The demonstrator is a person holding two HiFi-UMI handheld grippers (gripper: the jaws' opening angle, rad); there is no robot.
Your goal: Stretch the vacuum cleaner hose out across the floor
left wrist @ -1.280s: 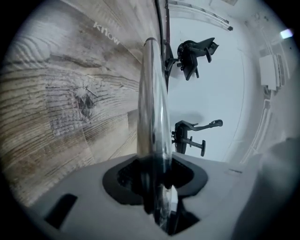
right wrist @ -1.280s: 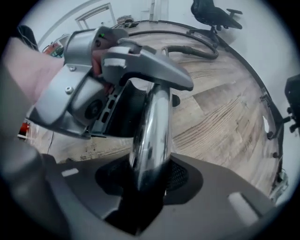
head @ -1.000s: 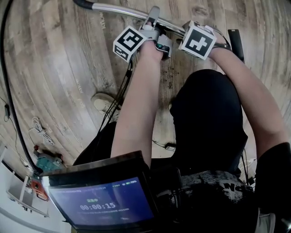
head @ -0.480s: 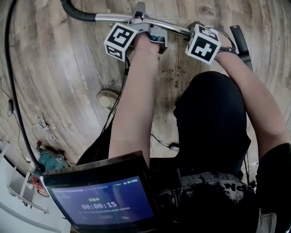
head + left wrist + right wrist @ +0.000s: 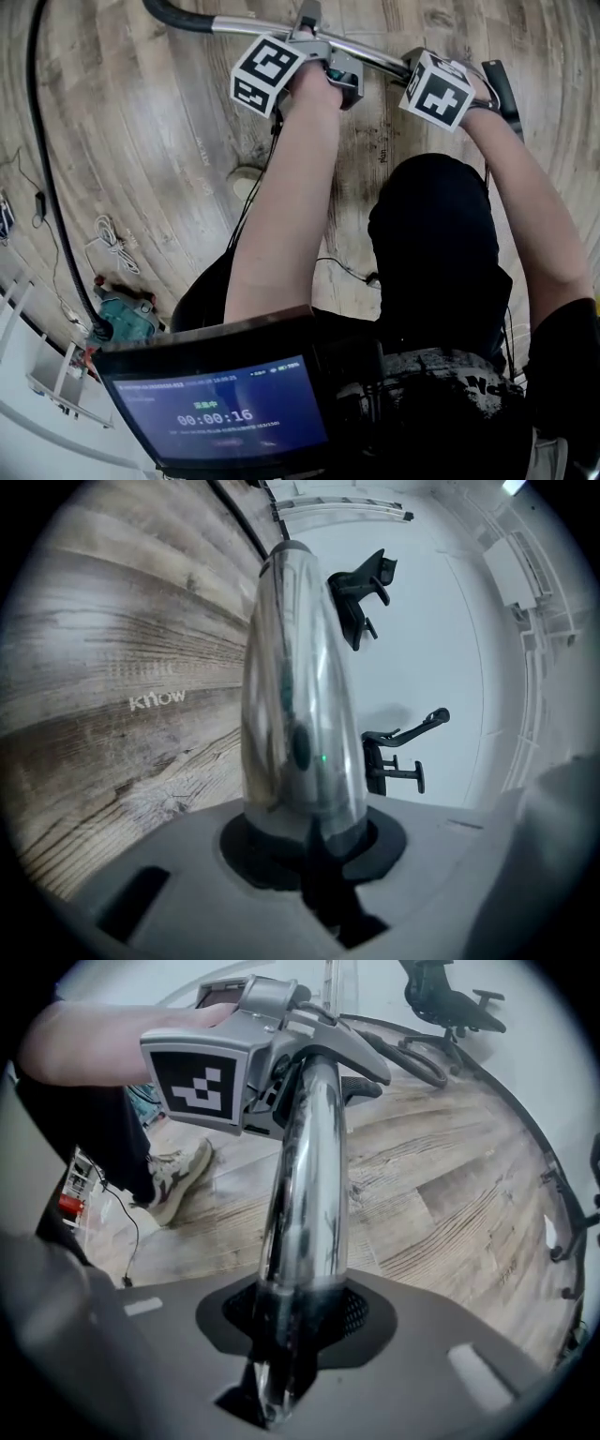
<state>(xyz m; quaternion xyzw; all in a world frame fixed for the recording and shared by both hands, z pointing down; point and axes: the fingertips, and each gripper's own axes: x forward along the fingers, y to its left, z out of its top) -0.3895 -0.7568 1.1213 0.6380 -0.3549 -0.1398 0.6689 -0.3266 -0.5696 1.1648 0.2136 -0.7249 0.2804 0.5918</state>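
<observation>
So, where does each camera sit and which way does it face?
Head view: on the person's head, facing down at the floor; forearms, left gripper, right gripper show.
Left gripper view: on that gripper, looking along the chrome tube toward a white wall; its jaws, just opened slightly, grip it.
Right gripper view: on that gripper, looking along the tube, its jaws just closed further on it, toward the left gripper; a forearm shows.
All share the tube.

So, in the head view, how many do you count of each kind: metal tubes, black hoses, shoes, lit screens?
metal tube: 1
black hose: 1
shoe: 1, partly behind the arm
lit screen: 1
Total: 4
</observation>
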